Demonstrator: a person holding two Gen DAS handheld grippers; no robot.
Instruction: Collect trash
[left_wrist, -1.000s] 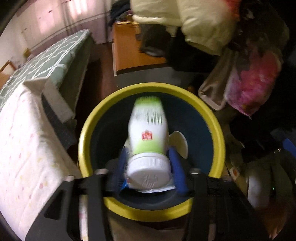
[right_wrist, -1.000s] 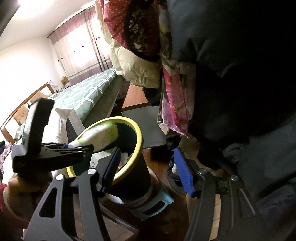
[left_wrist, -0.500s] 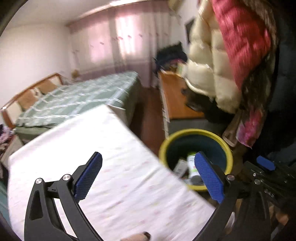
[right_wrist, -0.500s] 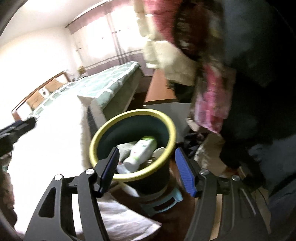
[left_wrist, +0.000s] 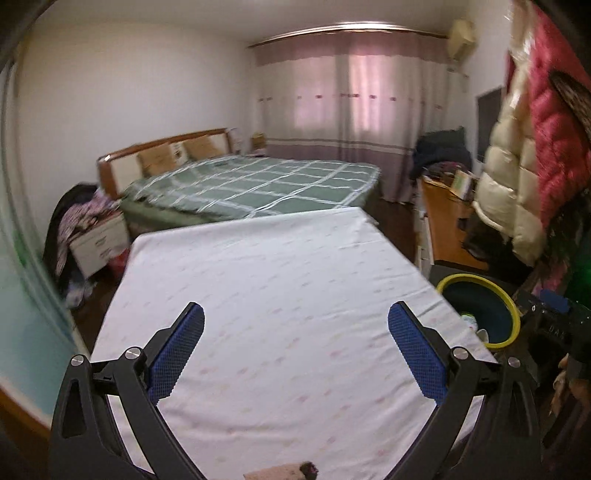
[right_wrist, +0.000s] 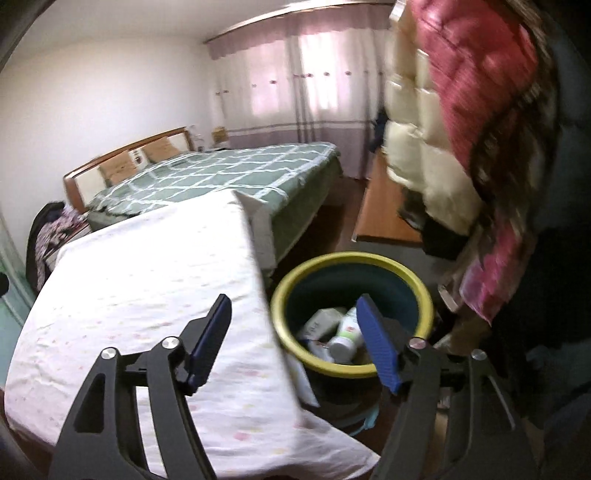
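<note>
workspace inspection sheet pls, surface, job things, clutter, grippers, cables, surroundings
surface: white cloth-covered table, no trash seen on it; a small brownish thing at its near edge, unclear what.
job's things: yellow-rimmed bin on the floor beside the table, holding a green and white bottle and a white carton.
clutter: clothes pile left of the table.
grippers: left gripper open wide, empty; right gripper open, jaws have just been opening, nothing between them.
cables: nothing seen.
surroundings: green checked bed, pink curtains, hanging coats, wooden desk.
</note>
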